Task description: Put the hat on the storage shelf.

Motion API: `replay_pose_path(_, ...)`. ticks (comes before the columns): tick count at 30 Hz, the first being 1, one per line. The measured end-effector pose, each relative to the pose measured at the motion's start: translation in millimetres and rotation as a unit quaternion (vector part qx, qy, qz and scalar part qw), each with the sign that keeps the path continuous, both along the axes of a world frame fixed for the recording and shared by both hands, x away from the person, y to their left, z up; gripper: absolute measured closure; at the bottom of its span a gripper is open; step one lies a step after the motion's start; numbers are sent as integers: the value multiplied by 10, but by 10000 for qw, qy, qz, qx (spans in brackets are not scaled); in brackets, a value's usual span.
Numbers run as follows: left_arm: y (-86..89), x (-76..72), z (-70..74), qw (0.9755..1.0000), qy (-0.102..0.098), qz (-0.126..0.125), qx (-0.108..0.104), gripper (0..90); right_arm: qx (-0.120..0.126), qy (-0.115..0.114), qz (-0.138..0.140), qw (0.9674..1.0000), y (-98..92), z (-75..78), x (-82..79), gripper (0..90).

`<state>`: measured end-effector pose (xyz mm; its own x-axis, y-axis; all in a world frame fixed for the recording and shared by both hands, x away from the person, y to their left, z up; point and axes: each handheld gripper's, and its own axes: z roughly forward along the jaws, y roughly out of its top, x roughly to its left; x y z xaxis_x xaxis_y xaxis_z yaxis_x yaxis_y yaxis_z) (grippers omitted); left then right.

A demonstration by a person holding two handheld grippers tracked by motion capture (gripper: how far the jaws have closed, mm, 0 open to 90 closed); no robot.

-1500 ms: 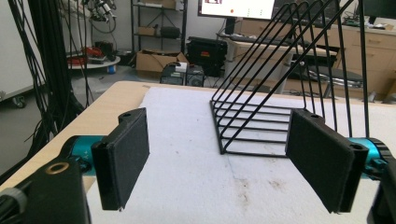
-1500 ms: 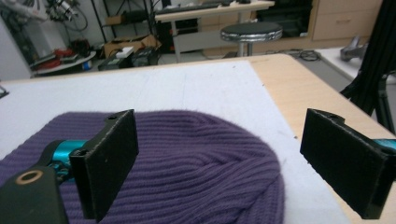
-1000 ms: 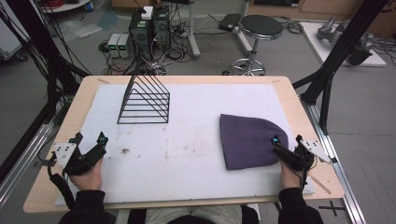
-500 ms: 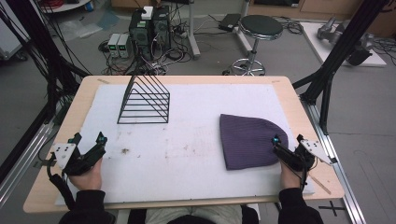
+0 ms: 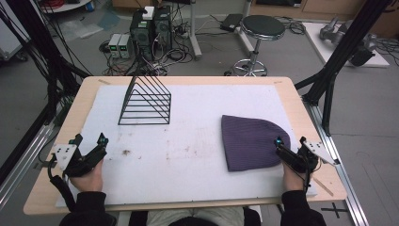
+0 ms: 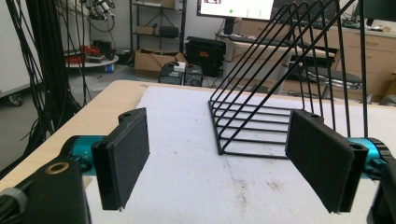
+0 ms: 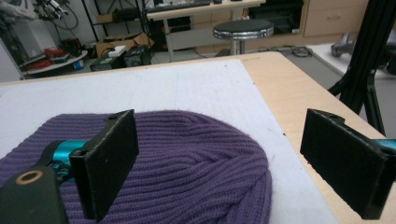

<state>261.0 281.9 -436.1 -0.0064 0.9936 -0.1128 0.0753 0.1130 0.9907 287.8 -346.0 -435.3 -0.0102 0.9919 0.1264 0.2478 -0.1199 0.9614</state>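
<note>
High view: right claw hides purple beanie edge.

Ahead of the left gripper the white mat lies bare up to the black wire rack, which blocks the way forward and slightly right. Between the two grippers the mat is open. The purple beanie lies just before the right gripper, under its left jaw; bare tabletop runs to its right.
</note>
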Motion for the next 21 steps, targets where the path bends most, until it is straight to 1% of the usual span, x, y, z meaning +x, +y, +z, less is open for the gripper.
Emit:
replay_pose_path(2, -3, 8, -1, 10000, 9, -12, -1, 221, -9, 27, 15, 10000, 2, 8, -9, 105)
replay_pose_path(3, -7, 13, -2, 10000, -1, -12, -10, 221, -21, 6, 25, 10000, 6, 11, -12, 104)
replay_pose_path(7, -12, 21, -2, 10000, 2, -39, 7, 221, -140, -13, 40, 9999, 24, 39, -35, 105)
replay_pose_path(9, -18, 30, -1, 10000, 2, -48, -2, 221, -208, 30, 40, 9998, 26, 57, -37, 105)
replay_pose_path(14, -25, 40, -1, 10000, 4, -76, 9, 221, -226, 165, 25, 9996, 46, 127, -56, 105)
replay_pose_path(16, -30, 45, -1, 10000, -2, -82, 12, 221, -233, 160, 9, 9996, 49, 151, -64, 104)
replay_pose_path(17, -32, 52, -2, 10000, -1, -99, 13, 221, -260, 185, -6, 9995, 44, 168, -73, 105)
replay_pose_path(21, -38, 62, -3, 9999, 5, -124, 12, 221, -231, 295, -109, 9992, 24, 207, -82, 105)
